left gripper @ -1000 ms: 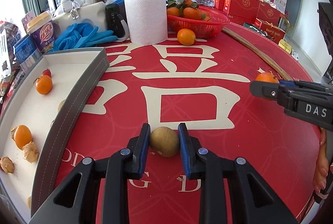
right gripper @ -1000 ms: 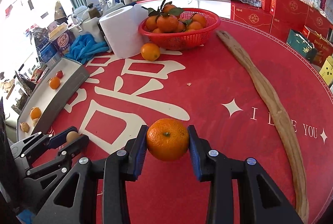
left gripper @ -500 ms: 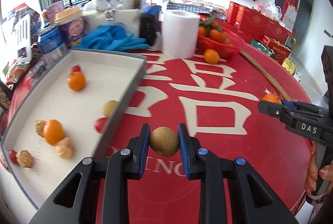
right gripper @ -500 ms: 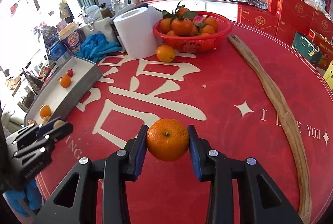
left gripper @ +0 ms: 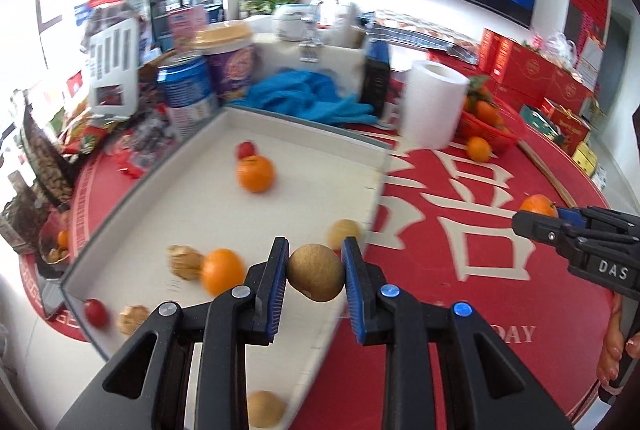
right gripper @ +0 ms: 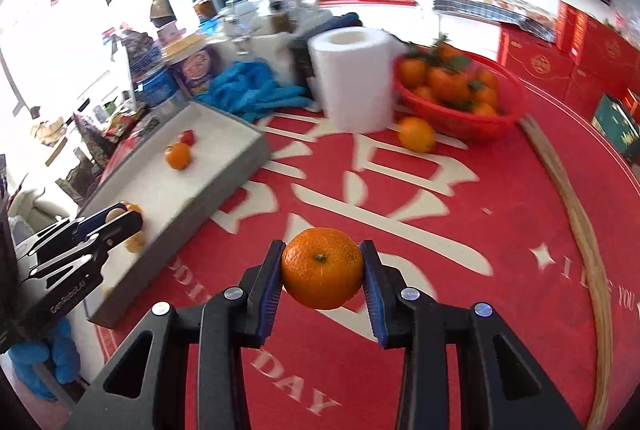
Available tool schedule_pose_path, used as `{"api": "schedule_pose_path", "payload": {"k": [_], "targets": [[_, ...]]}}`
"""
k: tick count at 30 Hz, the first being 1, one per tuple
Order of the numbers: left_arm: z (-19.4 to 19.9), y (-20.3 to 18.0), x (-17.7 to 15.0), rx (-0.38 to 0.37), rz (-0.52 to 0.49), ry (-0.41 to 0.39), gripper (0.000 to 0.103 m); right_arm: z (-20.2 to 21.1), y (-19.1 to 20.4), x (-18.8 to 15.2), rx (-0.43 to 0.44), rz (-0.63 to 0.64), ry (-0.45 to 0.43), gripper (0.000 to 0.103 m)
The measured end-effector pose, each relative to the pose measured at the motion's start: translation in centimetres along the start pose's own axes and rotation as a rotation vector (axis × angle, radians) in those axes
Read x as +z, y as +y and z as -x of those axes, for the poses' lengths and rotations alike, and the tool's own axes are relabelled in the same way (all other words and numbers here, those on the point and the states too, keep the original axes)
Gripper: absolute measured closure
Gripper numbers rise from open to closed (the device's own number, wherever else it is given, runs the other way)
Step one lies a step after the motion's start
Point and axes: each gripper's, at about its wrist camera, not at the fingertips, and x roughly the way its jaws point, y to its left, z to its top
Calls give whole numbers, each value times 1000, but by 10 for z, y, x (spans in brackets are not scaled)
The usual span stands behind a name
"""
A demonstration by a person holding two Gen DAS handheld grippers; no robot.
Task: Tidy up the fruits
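My left gripper is shut on a small brown round fruit, held in the air over the near right edge of the grey-rimmed white tray. Inside that tray lie several fruits: an orange, another orange, red berries and brown nuts. My right gripper is shut on an orange mandarin above the red tablecloth, to the right of the tray. Each gripper shows in the other's view: the right gripper at the right edge, the left gripper at the left, over the tray.
A red basket of mandarins stands at the back with a loose orange before it. A paper roll, blue gloves, cans and tubs crowd the tray's far side. A long wooden stick lies along the right.
Both grippers moved left and rose a little, each keeping its fruit. The left gripper went from over the red cloth to over the tray's edge; the right one closed in toward the tray.
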Motion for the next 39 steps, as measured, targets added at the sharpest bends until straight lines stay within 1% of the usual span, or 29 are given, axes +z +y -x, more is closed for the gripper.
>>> {"api": "schedule_pose_path", "payload": {"k": [9, 14, 18, 24, 26, 30, 32, 33, 34, 36, 37, 39], "targets": [[-13, 48, 0, 73, 68, 19, 73, -38, 70, 31, 74, 101, 44, 65], [-23, 64, -3, 84, 107, 41, 73, -62, 99, 42, 92, 139, 60, 65], [-24, 67, -2, 83, 116, 35, 73, -84, 118, 48, 99, 158, 80, 65], [-25, 65, -3, 74, 113, 36, 73, -109, 128, 44, 66, 206, 133, 65], [-25, 64, -2, 77, 106, 37, 73, -110, 127, 44, 67, 209, 135, 65], [-28, 66, 1, 86, 112, 49, 73, -106, 128, 56, 68, 206, 124, 64], [-28, 66, 2, 85, 110, 55, 60, -101, 128, 63, 76, 208, 115, 55], [-28, 66, 2, 88, 110, 53, 38, -99, 129, 64, 76, 209, 109, 42], [-26, 66, 1, 95, 111, 43, 18, -95, 129, 67, 78, 210, 100, 24], [-21, 65, 0, 112, 107, 17, 16, -87, 130, 72, 86, 208, 82, 7], [-19, 63, 1, 113, 99, 19, 16, -84, 130, 74, 85, 206, 78, 4], [-19, 62, 2, 129, 94, 30, 13, -78, 131, 78, 81, 199, 82, 4]]}}
